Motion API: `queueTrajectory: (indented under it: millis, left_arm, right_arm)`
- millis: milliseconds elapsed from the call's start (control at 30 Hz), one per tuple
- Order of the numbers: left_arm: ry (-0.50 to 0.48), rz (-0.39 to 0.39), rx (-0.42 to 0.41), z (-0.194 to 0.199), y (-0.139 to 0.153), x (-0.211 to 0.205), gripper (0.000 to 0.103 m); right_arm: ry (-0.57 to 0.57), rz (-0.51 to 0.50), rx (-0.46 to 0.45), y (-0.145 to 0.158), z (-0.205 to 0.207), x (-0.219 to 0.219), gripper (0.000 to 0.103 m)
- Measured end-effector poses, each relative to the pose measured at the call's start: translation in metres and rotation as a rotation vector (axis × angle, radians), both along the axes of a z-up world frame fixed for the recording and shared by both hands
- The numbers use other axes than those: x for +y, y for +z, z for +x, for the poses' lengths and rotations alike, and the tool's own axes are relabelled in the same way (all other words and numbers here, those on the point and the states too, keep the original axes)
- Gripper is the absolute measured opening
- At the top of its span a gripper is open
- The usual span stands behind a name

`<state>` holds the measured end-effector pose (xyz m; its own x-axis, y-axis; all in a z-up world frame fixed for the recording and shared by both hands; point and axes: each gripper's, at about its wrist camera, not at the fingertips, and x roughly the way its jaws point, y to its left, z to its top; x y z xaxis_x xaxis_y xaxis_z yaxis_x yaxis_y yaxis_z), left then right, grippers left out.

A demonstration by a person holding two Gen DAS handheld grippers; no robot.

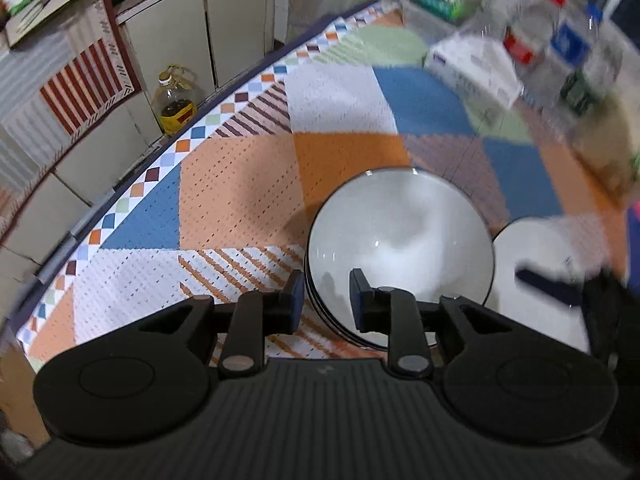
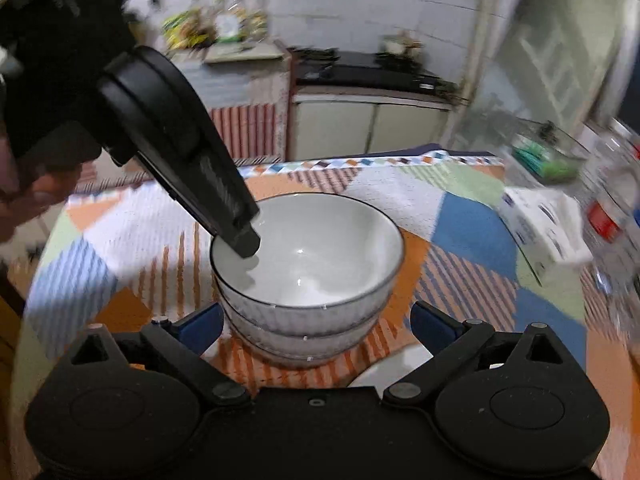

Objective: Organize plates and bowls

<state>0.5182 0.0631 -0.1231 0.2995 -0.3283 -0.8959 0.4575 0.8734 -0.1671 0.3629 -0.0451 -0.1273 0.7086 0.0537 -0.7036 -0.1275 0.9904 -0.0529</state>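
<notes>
A stack of white bowls with dark rims (image 1: 400, 240) (image 2: 308, 264) stands on the patterned tablecloth (image 1: 232, 200). My left gripper (image 1: 326, 300) straddles the near rim of the top bowl, one finger inside and one outside, with a narrow gap; I cannot tell if it pinches the rim. It shows in the right wrist view (image 2: 240, 236) reaching down into the bowl. My right gripper (image 2: 316, 328) is open wide, its fingers on either side of the stack's base. A white plate (image 1: 548, 256) lies right of the bowls, under the right gripper.
A white box (image 1: 476, 68) (image 2: 548, 224) and clear plastic bottles (image 1: 560, 40) (image 2: 616, 208) stand at the table's far right. A basket with green items (image 2: 540, 156) is behind them. The table edge (image 1: 120, 200) curves on the left, with an oil bottle (image 1: 176, 104) and cabinets beyond.
</notes>
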Motion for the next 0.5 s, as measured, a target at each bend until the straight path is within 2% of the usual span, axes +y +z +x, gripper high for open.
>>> queueTrajectory:
  millis: [33, 67, 167, 267, 333, 400, 500]
  left_arm:
    - [0.018, -0.019, 0.0, 0.002, 0.001, 0.004, 0.04]
    - [0.027, -0.03, -0.004, 0.005, 0.001, 0.005, 0.053]
    - [0.025, -0.031, 0.005, 0.012, 0.001, 0.006, 0.054]
    - [0.037, -0.087, 0.005, 0.011, 0.006, 0.013, 0.054]
    - [0.046, -0.116, 0.008, 0.009, 0.005, 0.019, 0.054]
    - [0.06, -0.143, 0.015, 0.008, 0.001, 0.024, 0.054]
    - [0.093, -0.181, 0.052, 0.013, -0.015, 0.032, 0.054]
  right_arm:
    - [-0.027, 0.039, -0.008, 0.003, -0.008, -0.001, 0.101]
    - [-0.052, 0.077, -0.019, 0.005, -0.015, -0.002, 0.101]
    - [-0.111, 0.182, -0.07, 0.005, -0.031, 0.003, 0.101]
    - [-0.101, 0.182, -0.079, -0.004, -0.037, 0.018, 0.1]
    - [-0.128, 0.213, -0.061, -0.011, -0.039, 0.023, 0.099]
    - [-0.155, 0.287, -0.045, -0.017, -0.043, 0.026, 0.098]
    - [-0.185, 0.353, -0.033, -0.029, -0.047, 0.036, 0.098]
